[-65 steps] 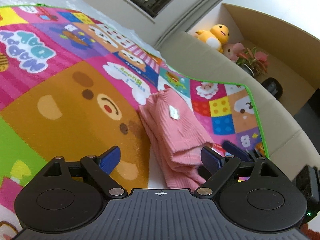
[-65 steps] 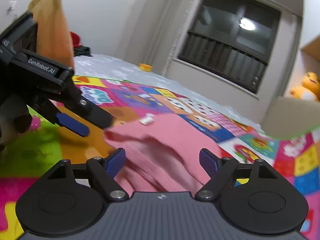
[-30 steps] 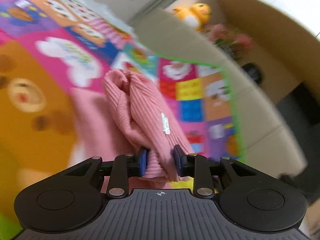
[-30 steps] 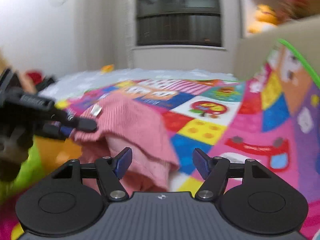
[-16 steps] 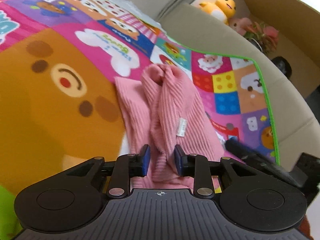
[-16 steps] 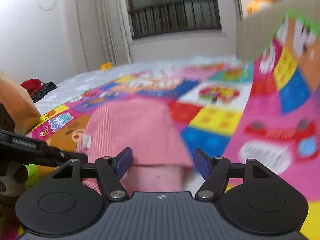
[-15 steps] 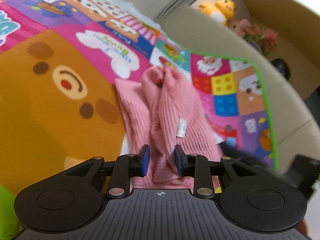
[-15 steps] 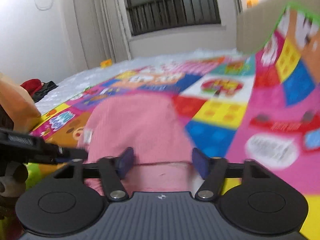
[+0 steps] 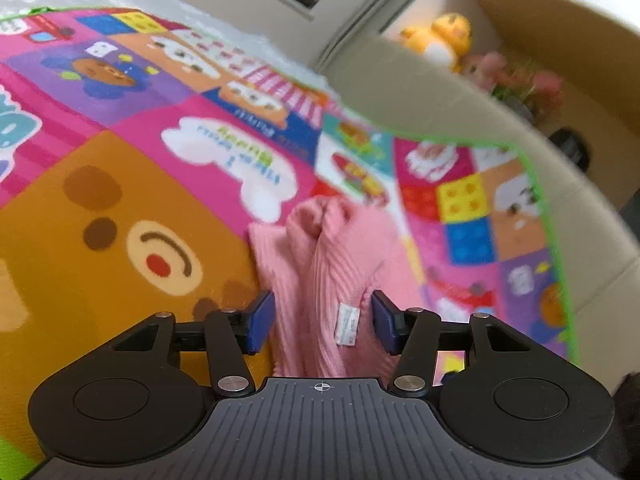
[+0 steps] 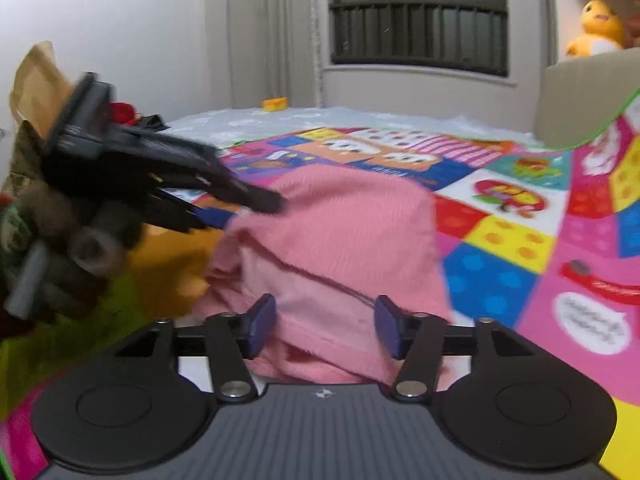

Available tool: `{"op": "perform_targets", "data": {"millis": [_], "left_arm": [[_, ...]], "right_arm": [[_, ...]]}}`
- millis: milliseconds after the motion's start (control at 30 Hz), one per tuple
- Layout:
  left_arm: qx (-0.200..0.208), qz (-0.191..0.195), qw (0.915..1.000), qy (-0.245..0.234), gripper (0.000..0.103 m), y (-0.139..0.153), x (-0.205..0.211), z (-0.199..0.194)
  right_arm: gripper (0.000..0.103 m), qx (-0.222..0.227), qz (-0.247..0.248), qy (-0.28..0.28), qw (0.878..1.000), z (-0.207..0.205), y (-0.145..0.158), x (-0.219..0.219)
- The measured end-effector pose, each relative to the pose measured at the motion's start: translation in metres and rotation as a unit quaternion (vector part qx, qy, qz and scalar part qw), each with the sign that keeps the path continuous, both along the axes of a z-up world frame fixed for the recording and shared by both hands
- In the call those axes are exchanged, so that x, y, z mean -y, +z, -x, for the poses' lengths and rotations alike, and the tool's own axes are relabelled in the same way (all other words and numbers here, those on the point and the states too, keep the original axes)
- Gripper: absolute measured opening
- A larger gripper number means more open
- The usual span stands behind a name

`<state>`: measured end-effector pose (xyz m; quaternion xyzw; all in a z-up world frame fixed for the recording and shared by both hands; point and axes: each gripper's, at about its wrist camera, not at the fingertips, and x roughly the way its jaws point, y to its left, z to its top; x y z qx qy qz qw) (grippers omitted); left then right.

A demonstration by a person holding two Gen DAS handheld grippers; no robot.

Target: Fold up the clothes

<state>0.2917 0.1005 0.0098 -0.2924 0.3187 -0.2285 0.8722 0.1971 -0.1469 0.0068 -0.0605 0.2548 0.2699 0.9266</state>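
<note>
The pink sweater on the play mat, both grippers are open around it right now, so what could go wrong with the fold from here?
1. The pink sweater is bunched into a ridge between the open left gripper, so it may slump unevenly.
2. The right gripper is open over loose layered edges, so closing could catch only one layer.
3. The white tag lies exposed and may end up outside the fold.

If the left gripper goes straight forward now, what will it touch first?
Most likely the pink ribbed garment: it lies directly between the open fingers of the left gripper, with its white label nearest. Depth is unclear.
</note>
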Motion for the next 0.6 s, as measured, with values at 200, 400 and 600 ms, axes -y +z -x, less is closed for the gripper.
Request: {"op": "perform_targets", "data": {"millis": [200,400,600], "left_arm": [[0.004,0.091,0.9941,-0.060,0.072,0.008,0.002,0.001],[0.022,0.138,0.9870,-0.079,0.076,0.018,0.006,-0.010],[0.063,-0.044,0.9966,0.030,0.079,0.040,-0.032,-0.024]], "right_arm": [[0.068,0.065,0.022,-0.028,0.997,0.018,0.006,0.004],[0.074,0.073,0.034,0.031,0.996,0.027,0.010,-0.036],[0.078,0.004,-0.057,0.014,0.998,0.009,0.011,-0.038]]}}
